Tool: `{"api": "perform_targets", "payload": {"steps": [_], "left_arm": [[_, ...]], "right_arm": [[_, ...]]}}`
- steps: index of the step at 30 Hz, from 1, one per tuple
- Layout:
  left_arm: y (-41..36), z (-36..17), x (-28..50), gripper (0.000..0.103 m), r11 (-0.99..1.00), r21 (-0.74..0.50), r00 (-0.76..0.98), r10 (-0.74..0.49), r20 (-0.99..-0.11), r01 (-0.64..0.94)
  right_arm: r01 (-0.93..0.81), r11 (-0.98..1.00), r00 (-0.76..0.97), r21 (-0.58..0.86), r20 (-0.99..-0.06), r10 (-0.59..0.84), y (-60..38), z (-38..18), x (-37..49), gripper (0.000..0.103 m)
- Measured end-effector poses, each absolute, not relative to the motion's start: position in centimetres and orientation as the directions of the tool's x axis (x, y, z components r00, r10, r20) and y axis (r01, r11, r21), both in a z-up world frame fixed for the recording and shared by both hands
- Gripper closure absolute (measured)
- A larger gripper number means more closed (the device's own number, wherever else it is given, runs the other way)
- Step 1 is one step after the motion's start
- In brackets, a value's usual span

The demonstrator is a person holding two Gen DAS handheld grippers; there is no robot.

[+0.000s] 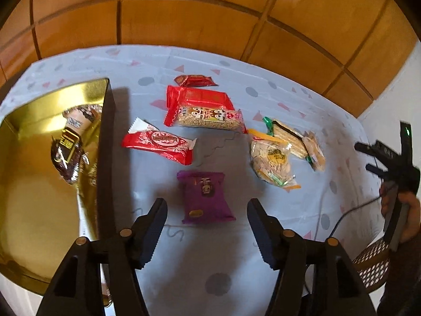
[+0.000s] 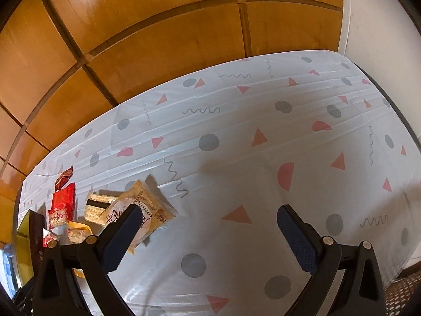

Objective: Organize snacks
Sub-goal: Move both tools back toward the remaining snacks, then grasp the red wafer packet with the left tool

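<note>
On the surface (image 1: 263, 237), a tin (image 1: 39, 121) sits at the left with two packets (image 1: 71, 142) inside. Right of it lies a wafer pack (image 1: 158, 143), and behind that a grain bar (image 1: 210, 117) rests on a flat pack (image 1: 200, 97), with a small packet (image 1: 194, 80) farthest back. A pouch (image 1: 205, 197) lies nearest. At the right a nut bag (image 1: 271, 160) lies just beside a cracker pack (image 1: 294, 137)
</note>
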State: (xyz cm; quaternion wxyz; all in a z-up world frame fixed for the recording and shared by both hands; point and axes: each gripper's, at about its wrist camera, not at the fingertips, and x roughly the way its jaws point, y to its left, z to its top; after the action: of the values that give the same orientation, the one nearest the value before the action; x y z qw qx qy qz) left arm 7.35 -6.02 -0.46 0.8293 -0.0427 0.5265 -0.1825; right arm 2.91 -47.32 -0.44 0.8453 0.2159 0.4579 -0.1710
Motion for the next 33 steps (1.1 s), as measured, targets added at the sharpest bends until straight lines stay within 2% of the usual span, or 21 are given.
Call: {"api": "perform_targets", "payload": {"steps": [11, 19, 27, 33], "left_arm": [[-4.8, -1.1, 11.4, 0.036, 0.907, -0.412, 0.314, -0.418, -0.853, 0.087], [-4.7, -1.8, 14.7, 0.036, 0.897, -0.441, 0.280, -0.415, -0.866, -0.034], [-4.9, -4.1, 17.3, 0.036, 0.912, -0.387, 0.253, -0.345, -0.904, -0.138], [-5.8, -5.8, 18.1, 0.039, 0.933, -0.334, 0.244, -0.295, -0.924, -0.135]], "right_arm": [[0.475, 0.859, 0.504, 0.192, -0.859, -0.087, -47.1, -0.7, 3.2, 0.000], [0.467, 0.863, 0.504, 0.195, -0.860, -0.079, -47.0, -0.6, 3.3, 0.000], [0.463, 0.861, 0.521, 0.212, -0.851, -0.071, -46.8, -0.4, 3.2, 0.000], [0.446, 0.867, 0.530, 0.222, -0.846, -0.057, -46.6, -0.2, 3.3, 0.000]]}}
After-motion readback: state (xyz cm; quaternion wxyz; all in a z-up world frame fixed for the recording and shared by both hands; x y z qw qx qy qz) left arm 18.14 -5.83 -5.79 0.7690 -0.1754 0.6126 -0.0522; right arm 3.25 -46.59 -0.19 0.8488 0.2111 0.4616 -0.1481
